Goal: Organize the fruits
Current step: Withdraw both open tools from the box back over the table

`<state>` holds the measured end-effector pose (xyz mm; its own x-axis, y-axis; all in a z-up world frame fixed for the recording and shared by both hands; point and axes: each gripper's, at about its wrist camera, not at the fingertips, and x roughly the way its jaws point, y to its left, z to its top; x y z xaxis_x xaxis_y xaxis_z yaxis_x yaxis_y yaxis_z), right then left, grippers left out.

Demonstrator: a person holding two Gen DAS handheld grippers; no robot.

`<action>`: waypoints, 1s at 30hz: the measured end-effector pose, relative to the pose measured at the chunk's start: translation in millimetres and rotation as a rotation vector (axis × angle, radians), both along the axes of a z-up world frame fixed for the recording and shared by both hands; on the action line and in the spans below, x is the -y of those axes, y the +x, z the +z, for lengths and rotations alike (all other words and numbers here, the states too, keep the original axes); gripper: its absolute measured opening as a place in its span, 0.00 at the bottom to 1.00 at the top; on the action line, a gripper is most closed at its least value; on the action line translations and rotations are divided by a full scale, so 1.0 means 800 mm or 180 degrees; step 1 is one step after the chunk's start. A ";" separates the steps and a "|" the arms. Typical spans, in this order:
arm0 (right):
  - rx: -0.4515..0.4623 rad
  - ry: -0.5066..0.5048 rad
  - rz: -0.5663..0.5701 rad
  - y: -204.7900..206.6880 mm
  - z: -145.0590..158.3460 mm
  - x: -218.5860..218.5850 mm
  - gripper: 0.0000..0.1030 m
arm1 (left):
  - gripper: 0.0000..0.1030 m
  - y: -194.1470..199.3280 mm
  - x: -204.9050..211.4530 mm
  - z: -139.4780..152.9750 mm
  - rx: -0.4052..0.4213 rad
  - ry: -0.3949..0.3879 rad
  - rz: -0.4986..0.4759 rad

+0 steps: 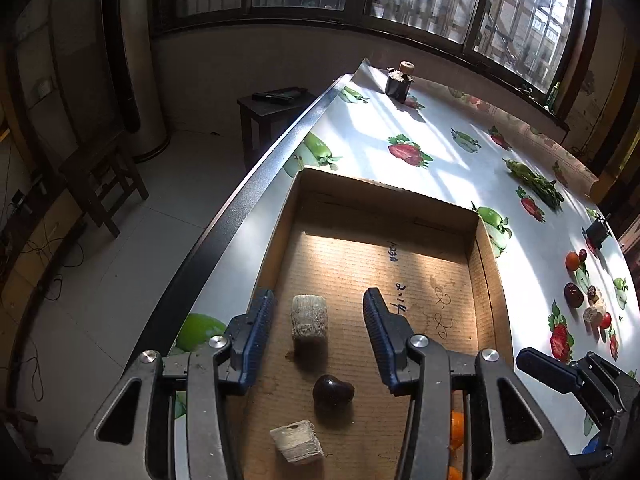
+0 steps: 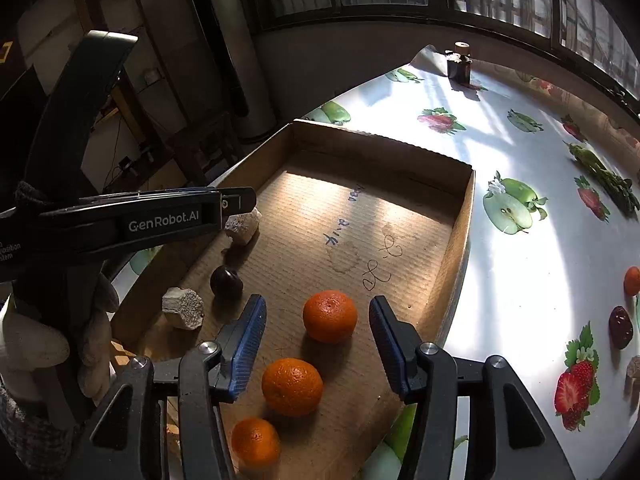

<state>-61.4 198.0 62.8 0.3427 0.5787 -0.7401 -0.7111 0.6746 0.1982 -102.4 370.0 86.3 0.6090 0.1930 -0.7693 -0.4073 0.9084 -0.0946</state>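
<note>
Presently both grippers hang wide and empty over the cardboard box (image 2: 448, 240): left gripper (image 1: 318, 340) above a pale chunk (image 1: 309, 322), right gripper (image 2: 318, 344) around the farthest tangerine (image 2: 330, 316). Loose fruits (image 1: 574, 294) wait on the table (image 1: 400, 120); best lift clear, then approach each squarely.

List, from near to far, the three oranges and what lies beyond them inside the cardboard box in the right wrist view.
Nearest orange → middle orange → far orange → handwriting on the box floor → far wall of the box.
</note>
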 end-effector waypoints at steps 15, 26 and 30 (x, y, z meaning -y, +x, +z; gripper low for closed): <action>0.0321 0.0499 -0.1645 -0.045 0.050 0.237 0.73 | 0.84 -0.069 0.190 0.046 0.0430 0.0384 0.0028; 0.0279 0.0577 -0.2057 -0.042 0.036 0.306 0.78 | 0.85 -0.052 0.265 0.027 0.0333 0.0406 -0.0419; 0.0215 0.0542 -0.2010 -0.041 0.026 0.305 0.78 | 0.85 -0.054 0.269 0.024 0.0306 0.0516 -0.0345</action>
